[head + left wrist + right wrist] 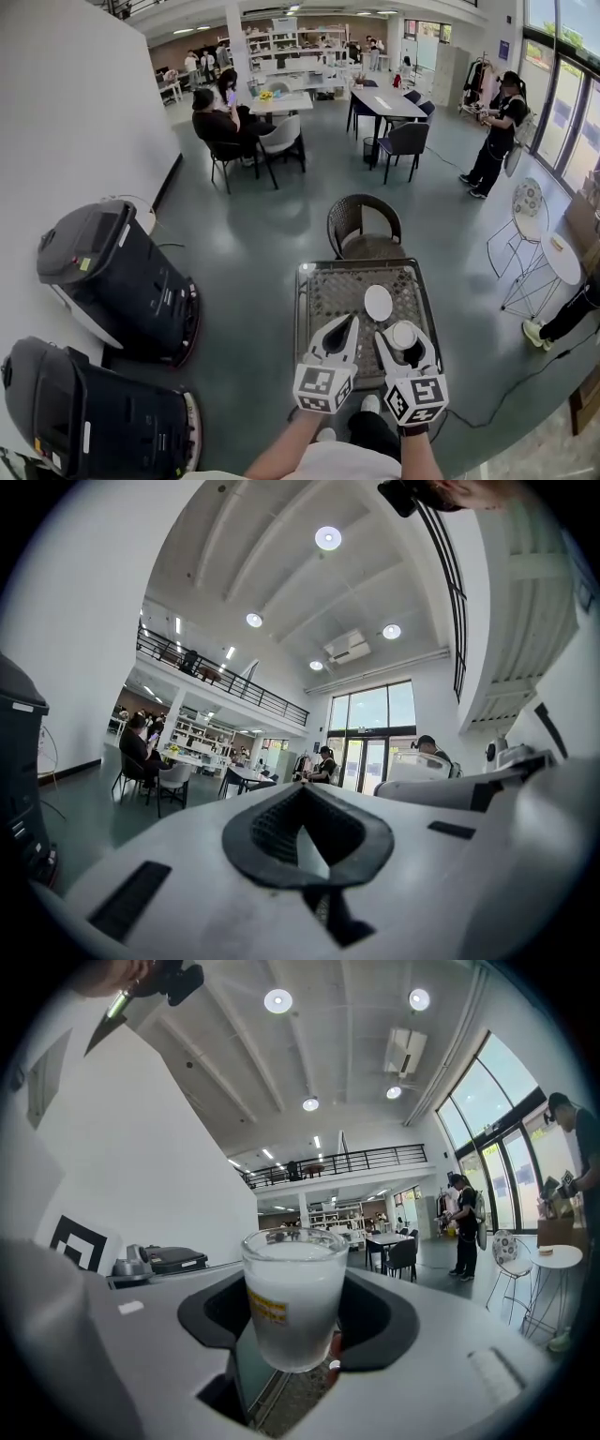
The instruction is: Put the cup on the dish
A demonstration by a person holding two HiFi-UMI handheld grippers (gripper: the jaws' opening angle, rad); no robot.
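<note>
A frosted glass cup (295,1307) with a yellow label stands upright between the dark pads of my right gripper (298,1314), which is shut on it. In the head view the cup (404,333) and right gripper (405,343) hang over the near right part of a mesh-topped table (323,298). The white dish (378,302) lies flat on that table, just beyond the cup and a little to its left. My left gripper (343,326) hovers over the table's near middle, left of the cup. Its jaws (302,794) meet at the tips with nothing between them.
A wicker chair (364,225) stands at the table's far side. Two large black machines (112,272) (84,403) sit by the white wall on the left. A small white round table (562,258) is at the right. People sit and stand farther off in the hall.
</note>
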